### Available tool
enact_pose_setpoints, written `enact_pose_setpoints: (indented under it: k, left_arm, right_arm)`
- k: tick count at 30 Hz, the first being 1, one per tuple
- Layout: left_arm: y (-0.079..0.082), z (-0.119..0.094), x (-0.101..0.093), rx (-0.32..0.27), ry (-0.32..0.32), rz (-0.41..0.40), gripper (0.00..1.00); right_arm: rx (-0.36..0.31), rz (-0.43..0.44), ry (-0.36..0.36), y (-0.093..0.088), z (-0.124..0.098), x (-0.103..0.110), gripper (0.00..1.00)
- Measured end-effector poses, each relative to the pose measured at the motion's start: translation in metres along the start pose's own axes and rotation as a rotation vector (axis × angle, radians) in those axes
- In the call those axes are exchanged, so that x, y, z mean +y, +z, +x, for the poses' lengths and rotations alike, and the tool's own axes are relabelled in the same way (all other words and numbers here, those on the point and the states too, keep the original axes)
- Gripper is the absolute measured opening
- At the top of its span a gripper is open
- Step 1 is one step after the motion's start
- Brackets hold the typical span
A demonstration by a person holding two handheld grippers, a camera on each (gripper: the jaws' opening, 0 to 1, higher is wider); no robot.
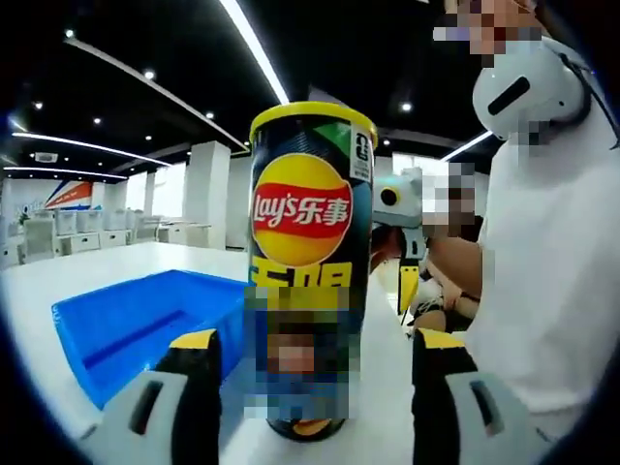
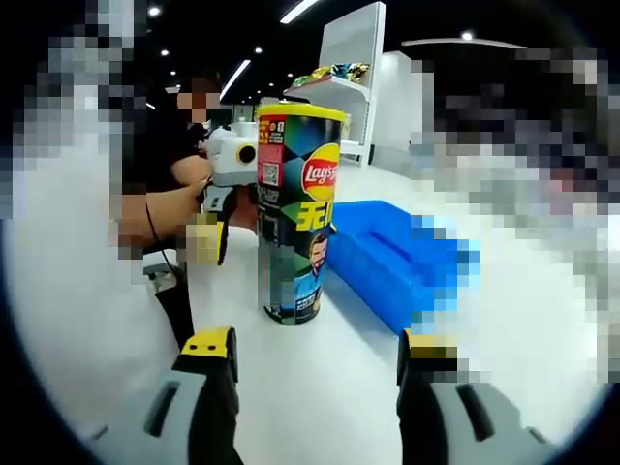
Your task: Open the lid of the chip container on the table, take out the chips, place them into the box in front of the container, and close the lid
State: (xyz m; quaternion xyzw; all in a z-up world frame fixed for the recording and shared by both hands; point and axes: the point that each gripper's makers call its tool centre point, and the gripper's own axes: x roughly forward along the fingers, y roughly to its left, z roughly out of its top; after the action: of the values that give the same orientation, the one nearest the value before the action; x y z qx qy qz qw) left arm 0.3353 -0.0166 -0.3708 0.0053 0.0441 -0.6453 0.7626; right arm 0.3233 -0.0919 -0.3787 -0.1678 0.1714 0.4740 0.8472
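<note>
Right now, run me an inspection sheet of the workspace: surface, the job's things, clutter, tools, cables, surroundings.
Surface: white table, bare around the can.
Job's things: Lay's chip can stands upright, yellow lid on. Blue box sits open beside it; what shows of its inside is empty.
Clutter: nothing seen.
Tools: left tool open, jaws either side of the can's lower part, contact not clear. Right tool open, short of the can, nothing between its jaws.
Cables: nothing seen on the table.
Surroundings: person in a white shirt close by; another person behind holds a further gripper; white shelf with packets; ceiling strip lights.
</note>
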Motion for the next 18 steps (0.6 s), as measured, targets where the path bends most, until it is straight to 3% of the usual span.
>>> enact_pose_setpoints:
  k: [18]
  left_arm:
    - [-0.01, 0.009, 0.003, 0.003, -0.037, -0.016, 0.69]
  right_arm:
    - [-0.029, 0.014, 0.029, 0.002, 0.0, 0.003, 0.64]
